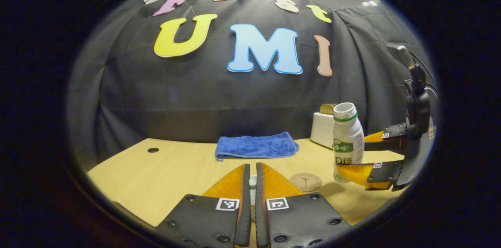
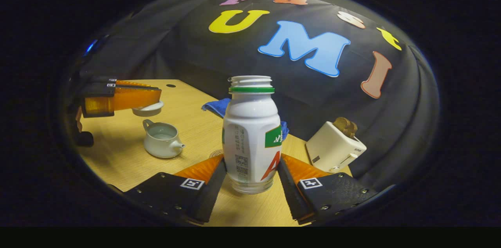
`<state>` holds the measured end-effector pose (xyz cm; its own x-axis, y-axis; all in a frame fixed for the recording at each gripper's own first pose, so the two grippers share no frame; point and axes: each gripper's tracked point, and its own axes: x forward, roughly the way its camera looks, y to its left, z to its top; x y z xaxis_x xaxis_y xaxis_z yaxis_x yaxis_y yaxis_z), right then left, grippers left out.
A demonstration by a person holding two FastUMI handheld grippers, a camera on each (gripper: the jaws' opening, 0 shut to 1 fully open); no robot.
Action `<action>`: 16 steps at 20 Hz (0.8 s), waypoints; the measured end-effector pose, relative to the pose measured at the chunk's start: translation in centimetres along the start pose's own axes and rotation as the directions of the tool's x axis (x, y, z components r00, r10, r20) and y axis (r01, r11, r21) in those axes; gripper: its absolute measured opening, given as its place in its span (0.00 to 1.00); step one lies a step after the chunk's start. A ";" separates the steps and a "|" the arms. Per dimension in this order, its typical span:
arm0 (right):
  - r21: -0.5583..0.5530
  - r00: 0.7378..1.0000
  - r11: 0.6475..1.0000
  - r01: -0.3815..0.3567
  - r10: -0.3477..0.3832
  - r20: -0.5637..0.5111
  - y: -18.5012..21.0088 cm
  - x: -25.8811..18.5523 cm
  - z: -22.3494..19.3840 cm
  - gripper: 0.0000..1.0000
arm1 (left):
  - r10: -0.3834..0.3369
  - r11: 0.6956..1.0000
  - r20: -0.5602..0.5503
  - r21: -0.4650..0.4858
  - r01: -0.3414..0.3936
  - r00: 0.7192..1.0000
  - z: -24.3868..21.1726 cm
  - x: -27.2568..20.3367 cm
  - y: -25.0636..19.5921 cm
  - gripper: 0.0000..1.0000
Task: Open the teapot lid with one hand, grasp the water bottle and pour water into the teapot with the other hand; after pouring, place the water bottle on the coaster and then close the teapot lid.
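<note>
In the left gripper view, the left claw [image 1: 253, 179] is clenched, maybe on the lid, and the coaster [image 1: 305, 182] lies just beside it. In the right gripper view, the right claw [image 2: 250, 171] squeezes the water bottle [image 2: 251, 134]; the teapot [image 2: 161, 144] stands open nearby. Tipping too fast could splash water over the desk [image 2: 129, 158].

Left tool [image 1: 253, 179] pinched narrow, right tool [image 2: 250, 171] clamping
</note>
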<state>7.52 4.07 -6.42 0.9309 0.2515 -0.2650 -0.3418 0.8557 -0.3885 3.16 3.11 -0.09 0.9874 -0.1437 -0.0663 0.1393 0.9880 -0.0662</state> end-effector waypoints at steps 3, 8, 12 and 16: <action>0.060 1.000 0.998 -0.011 0.011 -0.007 -0.8 -0.5 -0.7 0.74 | -0.007 1.000 -0.004 -0.011 0.007 1.000 -0.5 0.8 -1.0 0.15; 0.088 1.000 0.996 0.005 -0.005 -0.004 -2.3 -1.3 -1.4 0.73 | -0.006 1.000 -0.027 -0.019 0.006 1.000 -1.7 1.8 -1.9 0.12; 0.072 1.000 0.997 0.016 -0.016 0.003 -2.9 -1.7 -1.4 0.74 | -0.014 0.999 -0.046 -0.038 0.012 0.999 -2.6 2.4 -2.6 0.11; 0.070 1.000 0.997 0.016 -0.016 0.002 -3.1 -1.9 -1.6 0.74 | -0.013 1.000 -0.055 -0.025 0.012 0.998 -3.1 2.5 -2.8 0.14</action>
<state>6.61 0.23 -6.15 0.9364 0.2389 -0.2570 -0.3173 0.8892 -0.3297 5.02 -0.20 -3.18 0.9798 -0.1596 -0.1202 0.1491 0.9846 -0.0914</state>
